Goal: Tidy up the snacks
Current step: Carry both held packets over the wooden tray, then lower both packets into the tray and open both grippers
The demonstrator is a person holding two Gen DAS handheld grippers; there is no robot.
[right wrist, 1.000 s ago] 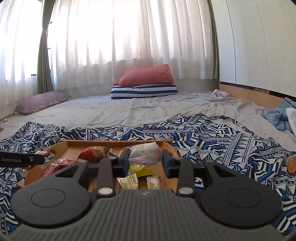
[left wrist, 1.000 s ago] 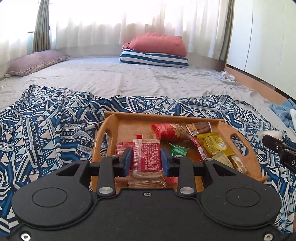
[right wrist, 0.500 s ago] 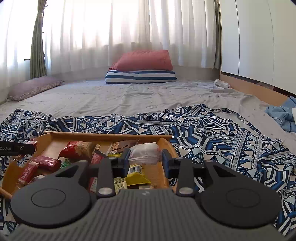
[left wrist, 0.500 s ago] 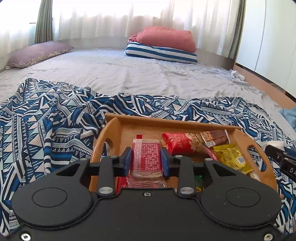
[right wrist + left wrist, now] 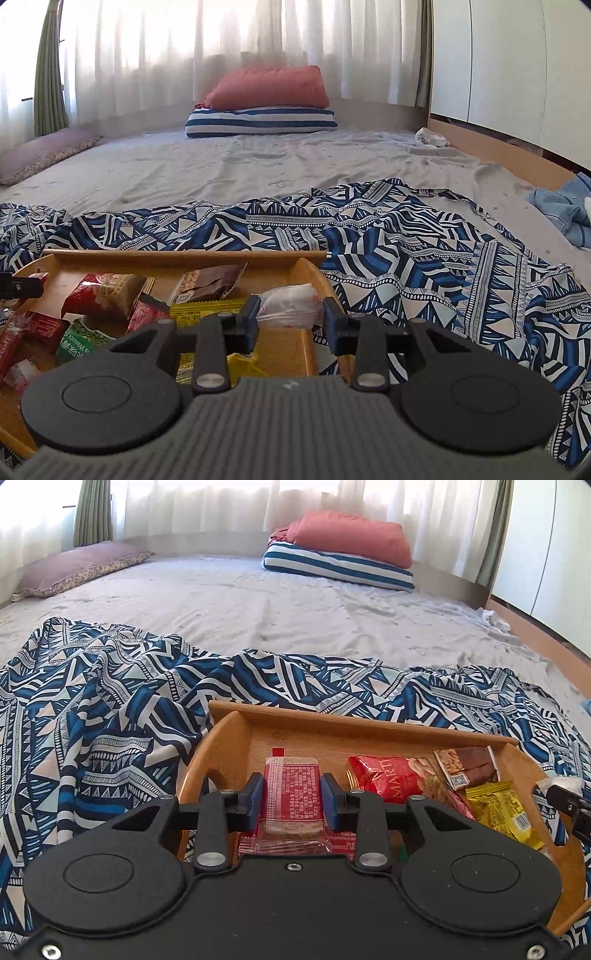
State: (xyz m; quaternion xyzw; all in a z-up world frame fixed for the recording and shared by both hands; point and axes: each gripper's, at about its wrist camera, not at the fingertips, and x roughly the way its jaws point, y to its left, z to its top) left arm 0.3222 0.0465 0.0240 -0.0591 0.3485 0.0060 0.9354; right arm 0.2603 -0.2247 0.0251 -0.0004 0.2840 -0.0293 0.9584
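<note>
A wooden tray (image 5: 354,722) holding several snack packets lies on a blue patterned cloth on the bed. My left gripper (image 5: 291,802) is shut on a flat red snack packet (image 5: 293,794), held over the tray's left end. Beside it in the tray lie a red nut bag (image 5: 391,781), a brown bar (image 5: 467,766) and a yellow packet (image 5: 502,808). In the right wrist view, my right gripper (image 5: 291,322) is shut on a white wrapped snack (image 5: 290,304) above the right end of the tray (image 5: 184,255). The left gripper's tip (image 5: 20,286) shows at that view's left edge.
The blue patterned cloth (image 5: 424,254) spreads across a grey bedsheet (image 5: 258,609). A red pillow on a striped one (image 5: 262,107) lies at the far end, a purple pillow (image 5: 77,566) at far left. Blue clothing (image 5: 561,214) lies by the right bed edge.
Both grippers have moved forward and down toward the tray, each still holding its packet. The tray now looks larger and nearer in both views.
</note>
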